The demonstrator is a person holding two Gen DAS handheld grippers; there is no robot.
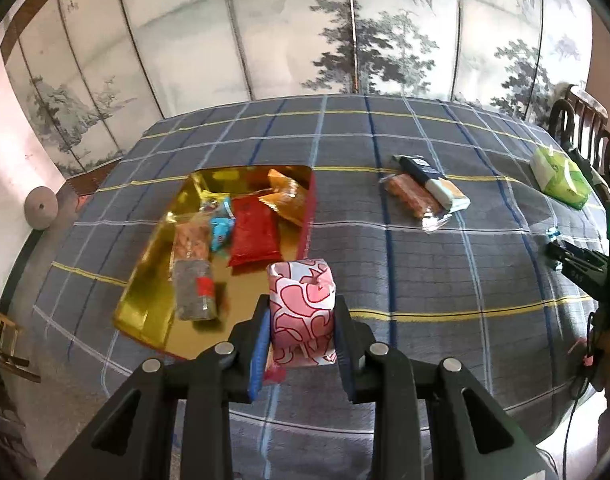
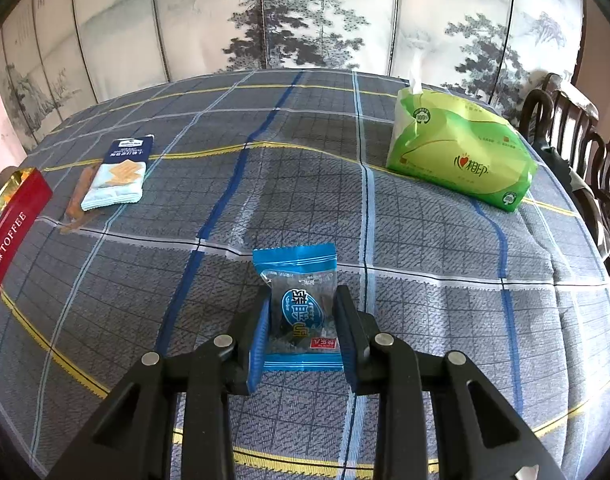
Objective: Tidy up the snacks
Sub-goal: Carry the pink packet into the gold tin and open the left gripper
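The pink-and-white patterned snack pack (image 1: 302, 312) sits clamped between the blue pads of the left gripper (image 1: 301, 320), whose jaws are nearly closed on its sides; it is held up above the near edge of the gold-lined box (image 1: 153, 304). Inside that box lie a red packet (image 1: 254, 236), an orange packet (image 1: 287, 200), a small blue packet (image 1: 221, 228) and a clear pack of nuts with a grey lower half (image 1: 193, 272) (the labels are too blurred to read).

The right gripper (image 2: 303, 320) is likewise drawn tight, gripping a blue-wrapped snack (image 2: 299, 300) by its sides, low over the grey plaid tablecloth (image 2: 445, 280); whether the wrapper touches the cloth I cannot tell.

Farther back on the cloth, a navy-and-pale-blue cracker packet (image 2: 121, 172) rests just beside an orange snack bar (image 2: 79, 196). A green tissue pack (image 2: 461, 152) stands well apart on the right. The box's red side, printed TOFFEE, shows at the left edge. A painted folding screen (image 2: 305, 12) stands behind the table, dark wooden chairs (image 2: 577, 140) beside it.
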